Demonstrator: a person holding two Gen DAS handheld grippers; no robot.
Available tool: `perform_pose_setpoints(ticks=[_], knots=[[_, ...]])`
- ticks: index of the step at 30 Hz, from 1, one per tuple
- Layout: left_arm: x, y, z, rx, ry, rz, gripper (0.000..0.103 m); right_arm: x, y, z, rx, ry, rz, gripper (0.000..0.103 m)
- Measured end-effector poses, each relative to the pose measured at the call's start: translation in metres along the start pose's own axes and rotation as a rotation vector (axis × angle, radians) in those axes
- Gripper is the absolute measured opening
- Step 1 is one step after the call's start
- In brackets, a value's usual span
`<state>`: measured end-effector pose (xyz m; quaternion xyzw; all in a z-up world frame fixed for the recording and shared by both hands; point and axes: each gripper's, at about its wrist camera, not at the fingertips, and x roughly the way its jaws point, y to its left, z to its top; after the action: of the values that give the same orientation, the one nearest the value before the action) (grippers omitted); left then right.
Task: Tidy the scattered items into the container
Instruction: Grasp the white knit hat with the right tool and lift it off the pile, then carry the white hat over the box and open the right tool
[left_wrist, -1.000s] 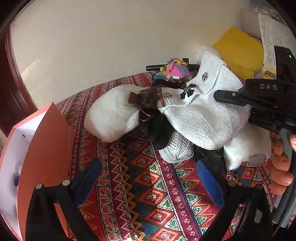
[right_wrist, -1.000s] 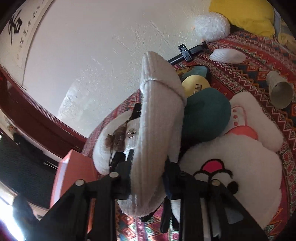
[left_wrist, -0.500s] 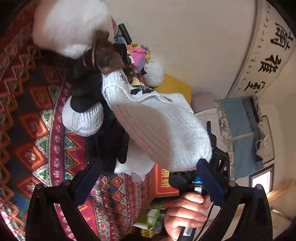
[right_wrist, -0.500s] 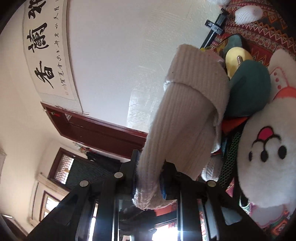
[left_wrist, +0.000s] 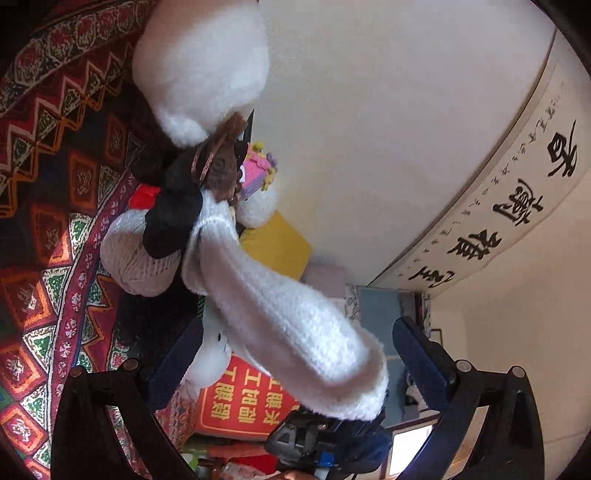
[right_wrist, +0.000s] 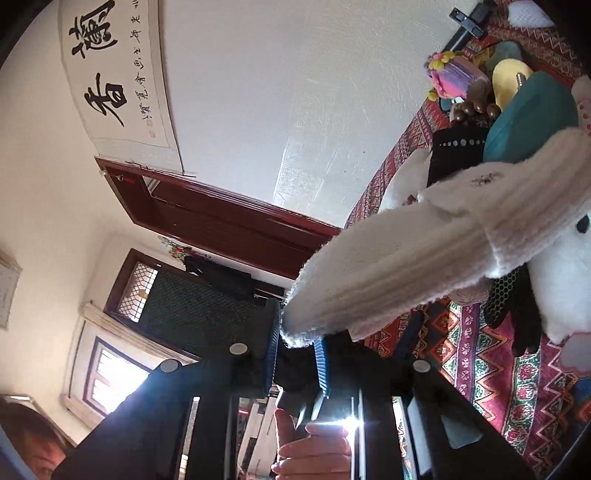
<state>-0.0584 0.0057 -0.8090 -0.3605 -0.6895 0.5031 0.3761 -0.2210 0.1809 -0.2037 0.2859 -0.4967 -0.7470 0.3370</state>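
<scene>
The right gripper is clamped on the white knit hat, whose long axis runs from 7 toward 2 o'clock. The left gripper stands apart around it.

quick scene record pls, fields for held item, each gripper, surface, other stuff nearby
held item: white knitted garment, one end pinched, the rest stretched toward the pile
right gripper: shut on the garment's edge
left gripper: open, garment passes between its fingers, no contact visible
surface: patterned red cloth
nearby: white plush toy, black glove, pale yarn ball, teal cushion, pink and purple toy
container: not in view
</scene>
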Motion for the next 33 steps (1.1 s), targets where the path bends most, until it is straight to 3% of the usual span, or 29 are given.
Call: perform_pose_setpoints(ticks=[3, 8, 9, 10, 12, 13, 15, 19, 25, 28, 30, 32, 33], knots=[[0.006, 0.003, 0.003, -0.019, -0.008, 0.001, 0.103, 0.0, 0.008, -0.003, -0.039, 0.013, -0.018, 0.015], [0.03, 0.018, -0.004, -0.074, 0.093, 0.007, 0.103, 0.007, 0.016, -0.016, -0.085, 0.094, 0.015, 0.015], [0.033, 0.019, -0.005, -0.084, 0.103, -0.004, 0.097, 0.01, 0.017, -0.018, -0.091, 0.104, 0.015, 0.015], [0.033, 0.018, -0.008, -0.083, 0.104, -0.007, 0.077, 0.012, 0.018, -0.019, -0.096, 0.109, 0.013, 0.015], [0.031, 0.008, -0.01, -0.052, 0.106, 0.023, 0.049, 0.012, 0.018, -0.019, -0.092, 0.111, 0.02, 0.015], [0.03, 0.003, -0.012, -0.04, 0.109, 0.021, 0.041, 0.011, 0.018, -0.019, -0.088, 0.11, 0.026, 0.015], [0.025, -0.012, -0.016, -0.005, 0.107, 0.002, 0.033, 0.01, 0.019, -0.019, -0.079, 0.112, 0.053, 0.015], [0.007, -0.043, -0.021, 0.074, 0.086, -0.051, 0.031, 0.015, 0.032, -0.023, -0.082, 0.128, 0.119, 0.015], [-0.047, -0.117, -0.016, 0.191, 0.023, -0.137, 0.03, 0.052, 0.079, -0.038, -0.176, 0.217, 0.168, 0.015], [-0.095, -0.181, -0.014, 0.345, -0.048, -0.156, 0.03, 0.094, 0.12, -0.047, -0.293, 0.321, 0.206, 0.015], [-0.14, -0.222, -0.016, 0.47, -0.162, -0.129, 0.035, 0.131, 0.153, -0.051, -0.375, 0.377, 0.244, 0.015], [-0.195, -0.248, -0.014, 0.549, -0.324, -0.094, 0.062, 0.176, 0.184, -0.056, -0.447, 0.411, 0.284, 0.015], [-0.226, -0.256, -0.01, 0.587, -0.421, -0.056, 0.093, 0.202, 0.2, -0.062, -0.482, 0.425, 0.297, 0.015]])
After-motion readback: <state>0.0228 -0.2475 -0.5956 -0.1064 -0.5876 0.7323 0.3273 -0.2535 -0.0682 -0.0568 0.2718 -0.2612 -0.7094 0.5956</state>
